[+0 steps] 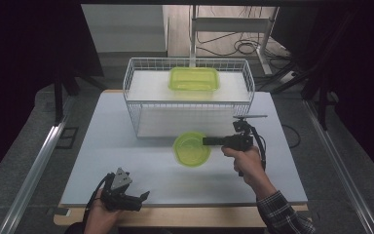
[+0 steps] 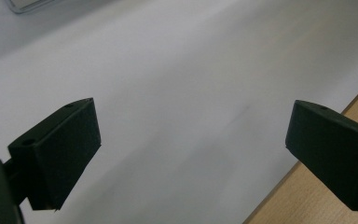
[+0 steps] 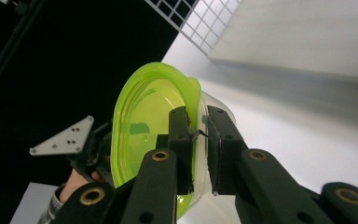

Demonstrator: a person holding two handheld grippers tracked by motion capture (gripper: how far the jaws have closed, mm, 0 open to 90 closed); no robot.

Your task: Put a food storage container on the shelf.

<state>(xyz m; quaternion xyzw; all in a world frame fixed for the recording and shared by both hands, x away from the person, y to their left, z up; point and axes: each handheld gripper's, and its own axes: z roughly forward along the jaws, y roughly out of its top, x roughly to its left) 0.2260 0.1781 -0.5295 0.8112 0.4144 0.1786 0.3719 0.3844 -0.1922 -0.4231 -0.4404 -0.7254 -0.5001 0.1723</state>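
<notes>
The right gripper (image 3: 198, 135) clamps the green round container's (image 1: 192, 149) rim; the left gripper (image 2: 191, 140) gapes wide.

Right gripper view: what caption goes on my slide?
Right gripper pinches the rim of a round green container beside a wire basket.

The round green container (image 3: 144, 126) runs behind the right tongs (image 3: 199, 135), its lower rim hidden.
</notes>
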